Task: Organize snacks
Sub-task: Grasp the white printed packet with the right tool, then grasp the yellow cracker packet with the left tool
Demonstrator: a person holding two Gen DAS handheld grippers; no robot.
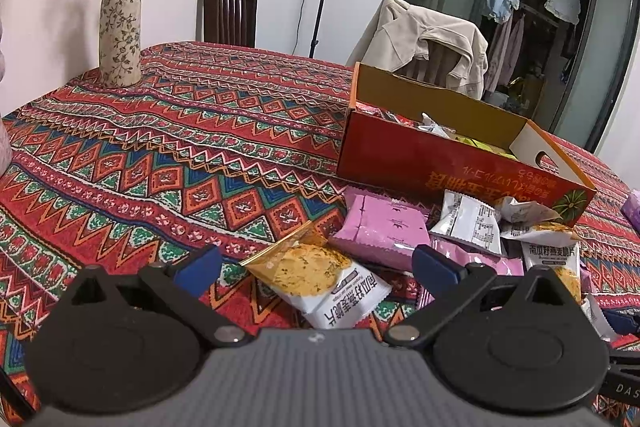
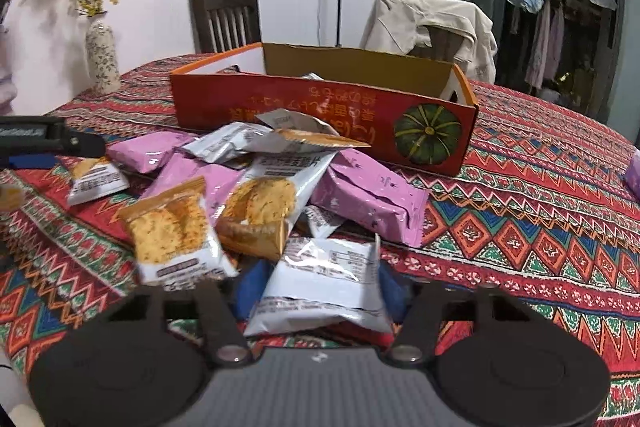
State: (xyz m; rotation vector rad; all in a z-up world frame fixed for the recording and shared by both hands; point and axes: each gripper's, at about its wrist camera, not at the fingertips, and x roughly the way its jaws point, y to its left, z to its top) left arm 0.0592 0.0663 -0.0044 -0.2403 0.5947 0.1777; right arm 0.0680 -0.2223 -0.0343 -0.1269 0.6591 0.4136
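Tabletop [image 2: 540,187] under patterned cloth carried the red carton [image 2: 320,115] at centre – a few packets already lay inside it, contents mostly hidden by the wall. Most of the job appeared undone: a loose heap of snack packets [image 2: 256,187] – pink, silver, orange-topped – lay against the carton's near side. Right hand-held gripper [image 2: 316,287] was half-closed around a silver packet [image 2: 320,283]; pad contact probable, not certain. Left hand-held gripper [image 1: 316,267] stood wide, empty, over an orange-topped cracker packet [image 1: 320,279].
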